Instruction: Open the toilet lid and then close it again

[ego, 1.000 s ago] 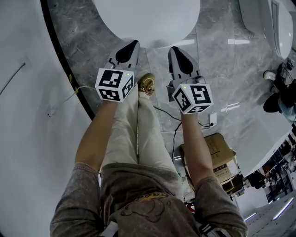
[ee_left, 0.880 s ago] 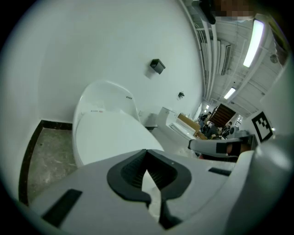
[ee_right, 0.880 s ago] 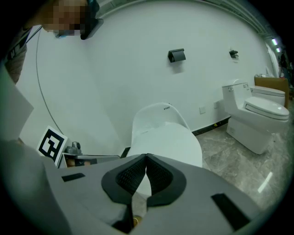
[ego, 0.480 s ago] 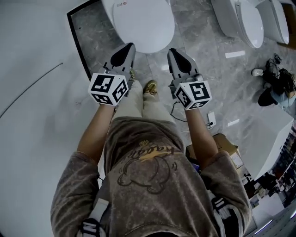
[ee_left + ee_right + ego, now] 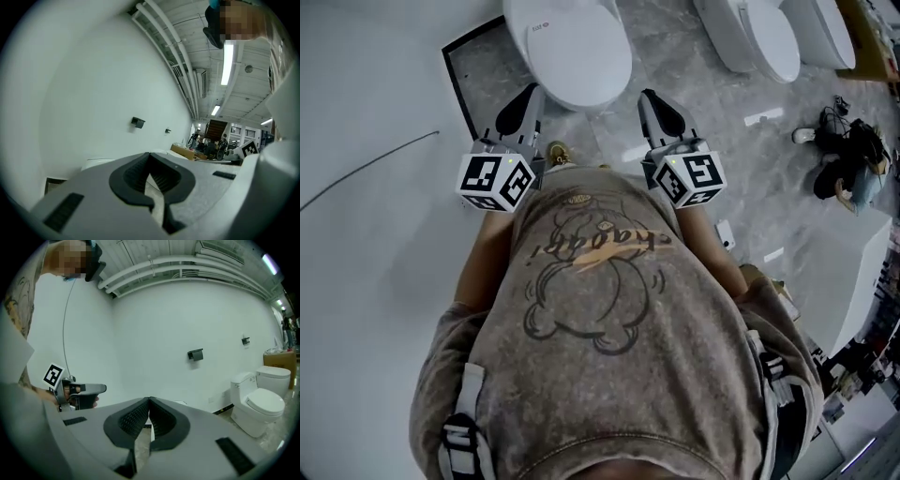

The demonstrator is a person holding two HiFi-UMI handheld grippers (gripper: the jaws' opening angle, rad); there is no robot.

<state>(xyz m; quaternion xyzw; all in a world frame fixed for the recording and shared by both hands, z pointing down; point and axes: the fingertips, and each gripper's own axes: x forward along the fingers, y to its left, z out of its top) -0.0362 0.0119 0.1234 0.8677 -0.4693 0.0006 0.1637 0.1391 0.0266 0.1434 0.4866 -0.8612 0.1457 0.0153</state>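
The top edge of the head view cuts off the far end of the toilet [image 5: 567, 56], and the small mark [image 5: 543, 27] on it is too tiny to read. The two toilets [image 5: 759, 33] to its right are cropped the same way. My shirt [image 5: 600, 281] hides my legs and most of the near floor. In the left gripper view my own jaws cover all but a white sliver [image 5: 96, 162] of something behind them. The dark heap [image 5: 844, 159] far right is too small to name.

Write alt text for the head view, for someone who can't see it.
Seen from above, a person holds the left gripper and right gripper, both shut and empty, short of a white toilet with its lid down. Two more toilets stand to the right on the grey marble floor.
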